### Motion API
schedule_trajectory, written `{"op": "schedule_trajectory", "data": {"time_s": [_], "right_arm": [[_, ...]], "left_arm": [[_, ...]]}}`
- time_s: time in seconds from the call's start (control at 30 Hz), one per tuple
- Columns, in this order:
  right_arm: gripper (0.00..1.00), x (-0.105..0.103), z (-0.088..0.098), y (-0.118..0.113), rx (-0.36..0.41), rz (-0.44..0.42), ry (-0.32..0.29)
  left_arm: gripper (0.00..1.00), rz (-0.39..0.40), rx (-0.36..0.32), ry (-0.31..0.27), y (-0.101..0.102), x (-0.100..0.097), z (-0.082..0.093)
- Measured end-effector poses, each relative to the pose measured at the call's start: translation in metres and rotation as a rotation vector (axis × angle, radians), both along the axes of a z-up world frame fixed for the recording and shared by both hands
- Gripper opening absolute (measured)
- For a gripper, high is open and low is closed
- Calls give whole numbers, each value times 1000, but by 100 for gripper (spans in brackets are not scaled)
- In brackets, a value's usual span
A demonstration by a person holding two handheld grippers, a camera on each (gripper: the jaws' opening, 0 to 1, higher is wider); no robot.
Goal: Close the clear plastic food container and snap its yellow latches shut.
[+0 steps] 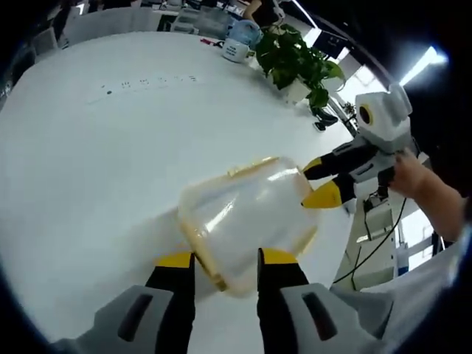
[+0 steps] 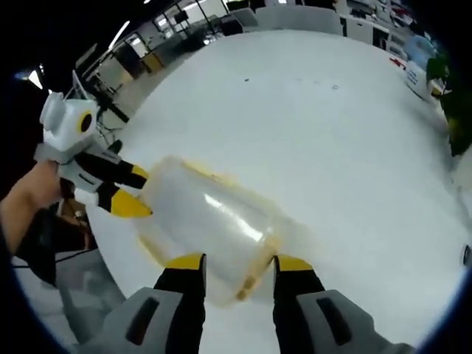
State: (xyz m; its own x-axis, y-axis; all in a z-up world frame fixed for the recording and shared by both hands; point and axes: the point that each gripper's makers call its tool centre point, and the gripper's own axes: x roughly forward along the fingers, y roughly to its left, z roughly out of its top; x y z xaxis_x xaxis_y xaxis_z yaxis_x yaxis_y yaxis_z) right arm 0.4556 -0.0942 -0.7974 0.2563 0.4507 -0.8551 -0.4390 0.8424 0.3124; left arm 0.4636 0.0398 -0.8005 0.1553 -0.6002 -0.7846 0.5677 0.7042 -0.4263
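As container [image 1: 247, 214] lies, jaws flank ends

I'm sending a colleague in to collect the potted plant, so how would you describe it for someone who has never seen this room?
Find the big white table. At its far edge, beyond the clear food container held between the tongs, stands the potted plant. It is the one leafy green thing there, in a white pot, next to a pale mug.

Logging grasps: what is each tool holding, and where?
Both hold the clear container: left tool at one short end, right tool at the opposite end.
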Motion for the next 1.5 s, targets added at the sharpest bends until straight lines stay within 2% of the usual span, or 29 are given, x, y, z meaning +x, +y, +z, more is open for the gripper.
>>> {"op": "schedule_trajectory", "data": {"time_s": [0.63, 0.67, 0.7, 0.87, 1.13, 1.4, 1.5], "right_arm": [[36, -1, 0, 0, 1, 1, 2], [36, 0, 0, 1, -4, 16, -4], [36, 4, 0, 0, -19, 54, -41], [38, 4, 1, 2, -43, 54, -14], [38, 5, 1, 1, -58, 66, -16], [40, 7, 3, 2, -89, 118, -42], [41, 8, 4, 2, -99, 138, -60]], "left_arm": [[32, 17, 0, -10, 0, -1, 2], [32, 22, 1, -11, -1, -2, 2], [33, 15, 12, -26, -1, -1, 3], [33, 28, 22, -12, 0, 0, 2], [35, 38, 32, -13, 0, 0, 4], [38, 38, 35, -31, -1, 3, 3], [42, -2, 50, -44, -5, -1, 4]]}}
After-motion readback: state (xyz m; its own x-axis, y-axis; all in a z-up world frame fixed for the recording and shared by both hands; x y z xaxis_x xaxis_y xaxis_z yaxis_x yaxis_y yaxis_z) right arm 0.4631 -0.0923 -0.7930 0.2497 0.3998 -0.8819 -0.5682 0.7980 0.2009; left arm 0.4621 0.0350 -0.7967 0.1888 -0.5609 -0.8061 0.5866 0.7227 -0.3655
